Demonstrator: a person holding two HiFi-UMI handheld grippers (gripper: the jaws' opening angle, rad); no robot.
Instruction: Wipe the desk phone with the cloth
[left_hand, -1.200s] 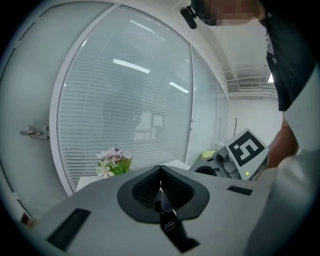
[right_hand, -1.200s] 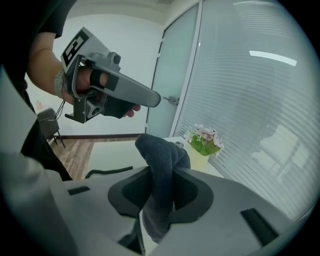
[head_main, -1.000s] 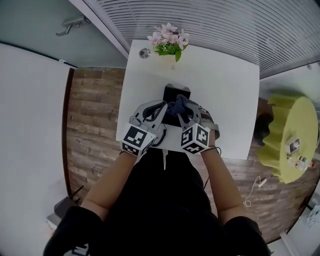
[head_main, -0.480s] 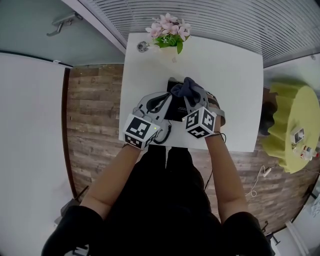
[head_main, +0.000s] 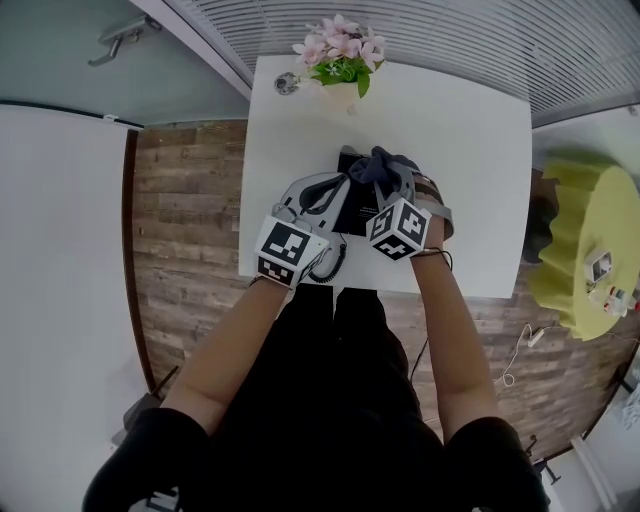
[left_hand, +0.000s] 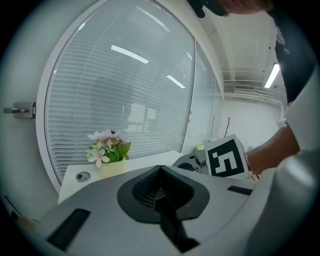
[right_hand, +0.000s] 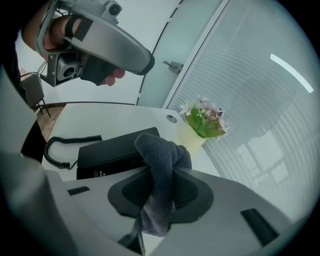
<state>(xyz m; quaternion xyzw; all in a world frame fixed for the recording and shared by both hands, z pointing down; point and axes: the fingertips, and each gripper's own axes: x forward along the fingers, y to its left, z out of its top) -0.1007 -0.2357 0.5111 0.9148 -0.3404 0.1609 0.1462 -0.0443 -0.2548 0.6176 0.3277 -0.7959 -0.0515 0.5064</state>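
Jaws: right gripper (right_hand: 159, 197) clenched on cloth (right_hand: 162, 157), dark grey knit, soft bunched fold; left gripper (left_hand: 161, 192) pressed together, empty | desk phone (right_hand: 117, 150): matte black slab just below-left of cloth, long axis toward flowers (right_hand: 205, 120) | right gripper nearer | coiled cord (right_hand: 57, 150) on white table (head_main: 460, 150)

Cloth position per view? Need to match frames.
Head view: cloth at centre, above the desk phone.
Left gripper view: not in it.
Right gripper view: lower centre, clamped in the right gripper.
Shared landmark: flower pot at the table's far edge.
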